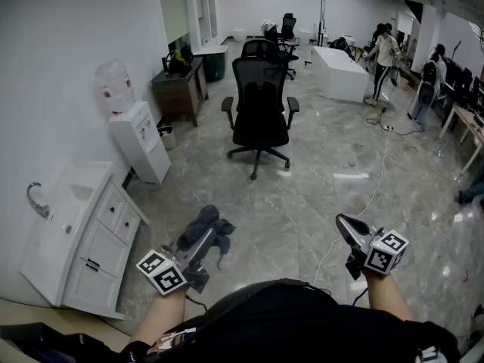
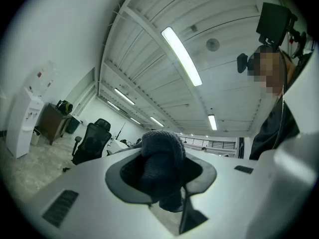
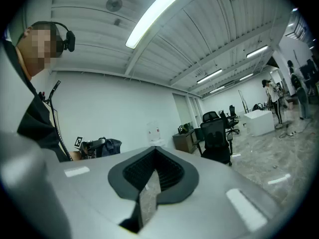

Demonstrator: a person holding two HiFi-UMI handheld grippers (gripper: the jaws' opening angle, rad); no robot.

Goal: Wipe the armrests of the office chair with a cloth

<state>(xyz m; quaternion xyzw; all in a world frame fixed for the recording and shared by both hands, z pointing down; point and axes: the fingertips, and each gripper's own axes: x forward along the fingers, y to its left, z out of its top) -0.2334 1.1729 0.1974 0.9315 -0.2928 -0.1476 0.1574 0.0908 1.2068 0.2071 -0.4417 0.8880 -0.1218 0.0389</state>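
Open-plan office, grey marble floor (image 1: 325,165). L gripper (image 1: 203,239): jaws pinch a bunched dark grey cloth (image 1: 206,224), held low at person's left. R gripper (image 1: 344,224): jaws pressed together, nothing betw. them, held low at right. Black mesh office chair (image 1: 260,104) stands ahead at centre, both armrests (image 1: 228,104) in view, well apart from cloth. Along L wall (image 1: 60,51): water dispenser (image 1: 140,138), sink cabinet (image 1: 83,240).

Open office: swivel chairs (image 1: 259,106), desks (image 1: 340,72), water cooler (image 1: 136,131).
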